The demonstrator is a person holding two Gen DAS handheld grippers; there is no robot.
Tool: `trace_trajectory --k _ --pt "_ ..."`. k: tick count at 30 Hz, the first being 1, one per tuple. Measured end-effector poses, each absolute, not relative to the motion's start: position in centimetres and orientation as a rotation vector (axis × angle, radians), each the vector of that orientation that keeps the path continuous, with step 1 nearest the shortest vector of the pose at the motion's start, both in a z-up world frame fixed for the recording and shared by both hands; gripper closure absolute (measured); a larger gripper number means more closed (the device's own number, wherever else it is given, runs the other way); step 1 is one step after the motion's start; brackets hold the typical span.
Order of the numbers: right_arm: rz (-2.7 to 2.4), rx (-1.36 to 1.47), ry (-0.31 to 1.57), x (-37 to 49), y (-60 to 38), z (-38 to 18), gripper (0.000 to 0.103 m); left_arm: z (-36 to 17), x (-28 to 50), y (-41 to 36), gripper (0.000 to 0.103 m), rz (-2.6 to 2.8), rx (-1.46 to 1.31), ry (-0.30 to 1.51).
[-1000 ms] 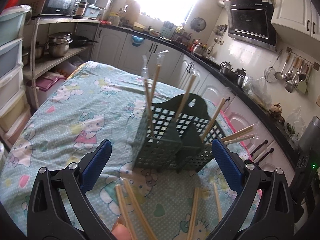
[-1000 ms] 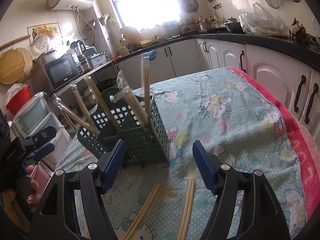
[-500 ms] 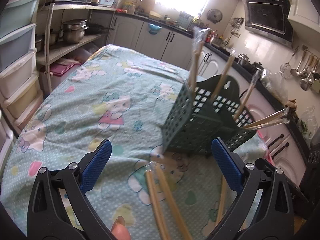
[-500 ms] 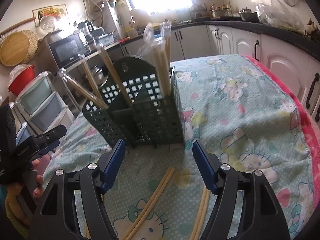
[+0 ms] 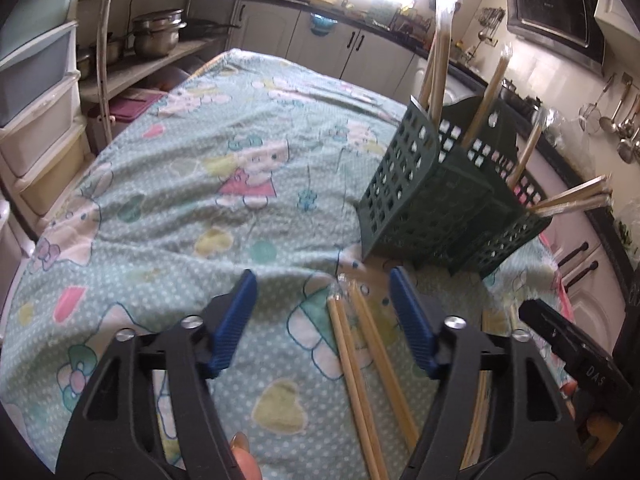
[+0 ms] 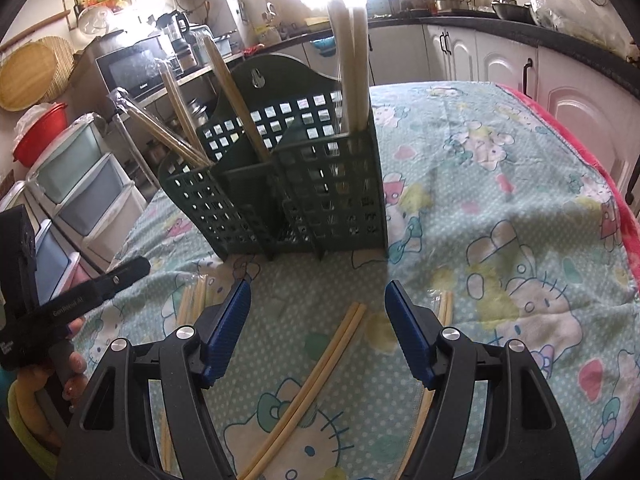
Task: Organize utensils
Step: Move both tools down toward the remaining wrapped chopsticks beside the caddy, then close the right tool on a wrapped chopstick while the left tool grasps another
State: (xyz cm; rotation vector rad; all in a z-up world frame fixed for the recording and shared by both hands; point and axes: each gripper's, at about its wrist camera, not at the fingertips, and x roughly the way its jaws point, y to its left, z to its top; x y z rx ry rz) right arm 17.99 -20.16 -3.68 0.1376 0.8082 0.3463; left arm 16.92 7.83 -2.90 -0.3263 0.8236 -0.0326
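A dark green slotted utensil holder [image 5: 436,196] stands on the table with several wrapped chopstick pairs [image 5: 438,40] upright in it; it also shows in the right wrist view [image 6: 304,184]. My left gripper [image 5: 324,304] is open and empty, low over loose chopstick pairs [image 5: 360,364] lying between its fingers. My right gripper [image 6: 318,312] is open and empty, over another loose pair [image 6: 316,376] on the cloth. More pairs lie at its left [image 6: 192,300] and right [image 6: 444,312].
The table carries a teal Hello Kitty cloth [image 5: 192,184]. Plastic drawers [image 5: 36,80] and a shelf with pots [image 5: 156,36] stand left. Kitchen cabinets [image 6: 500,56] run behind. The left gripper's body [image 6: 60,312] shows in the right wrist view.
Both grippers have dropped lower and nearer the cloth. The left one has narrowed its opening and now straddles the loose chopsticks. The holder looms larger in the right view.
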Motion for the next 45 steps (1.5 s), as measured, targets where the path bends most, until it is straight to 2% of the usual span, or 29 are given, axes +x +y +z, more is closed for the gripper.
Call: trace_trajectory --k 13,17,24,25,27,32,39,42,45 --pt "0.334 0.152 0.841 18.5 -20.5 -4.8 0.036 -6.3 16.5 5.2 0.06 -0.04 -0.213 0.955" --pt "0.328 0.146 0.858 18.8 -20.4 -5.3 0.036 -6.5 16.5 4.9 0.065 -0.015 -0.181 0.955" --pt "0.3 0.108 0.931 19.9 -19.6 -7.2 0.036 -6.7 17.2 5.2 0.068 0.001 -0.181 0.951" --pt "0.294 0.102 0.937 20.0 -19.4 -7.5 0.038 -6.7 17.3 5.4 0.069 0.005 -0.189 0.948" --pt "0.283 0.094 0.951 20.3 -19.2 -7.9 0.047 -6.7 17.4 5.8 0.072 0.006 -0.204 0.947" --pt "0.244 0.026 0.948 20.4 -18.4 -8.5 0.059 -6.7 17.9 6.7 0.077 0.009 -0.242 0.947" --pt "0.206 0.005 0.93 20.1 -18.7 -8.8 0.083 -6.8 18.6 7.7 0.078 0.004 -0.288 0.951" --pt "0.204 0.038 0.932 20.2 -19.8 -8.6 0.089 -7.0 18.9 7.9 0.078 0.0 -0.3 0.954" --pt "0.213 0.093 0.922 20.1 -20.7 -8.2 0.091 -7.0 19.4 7.9 0.078 0.002 -0.299 0.956"
